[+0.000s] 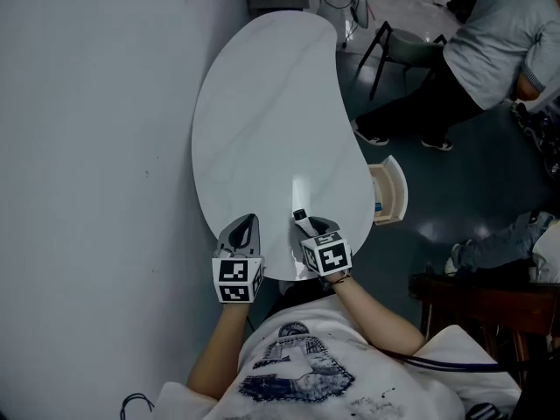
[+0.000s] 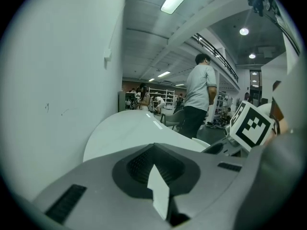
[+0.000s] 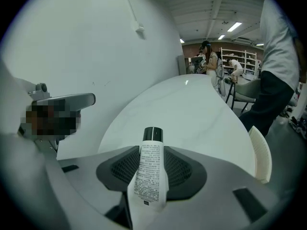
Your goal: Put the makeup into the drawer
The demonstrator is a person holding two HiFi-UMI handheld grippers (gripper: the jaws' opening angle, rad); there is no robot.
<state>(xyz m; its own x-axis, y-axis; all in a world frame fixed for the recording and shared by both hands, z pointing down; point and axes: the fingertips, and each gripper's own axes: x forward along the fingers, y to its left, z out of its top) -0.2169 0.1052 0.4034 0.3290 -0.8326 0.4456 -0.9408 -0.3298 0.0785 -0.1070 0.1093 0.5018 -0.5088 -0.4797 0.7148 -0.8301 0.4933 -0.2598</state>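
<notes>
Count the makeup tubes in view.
1. The white makeup tube with a black cap is clamped in the right gripper, over the white table's near end. The open drawer may hide more.

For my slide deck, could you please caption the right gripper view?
Right tongs gripping a white, black-capped makeup tube, with the curved white table beyond.

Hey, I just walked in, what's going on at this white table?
A person at the white table holds a gripper in each hand. The right gripper has its jaws closed on a white makeup tube with a black cap, over the table's near end. The left gripper is shut, with nothing plainly held in it. The drawer on the table's right side is open, and the tube is not in it yet.
</notes>
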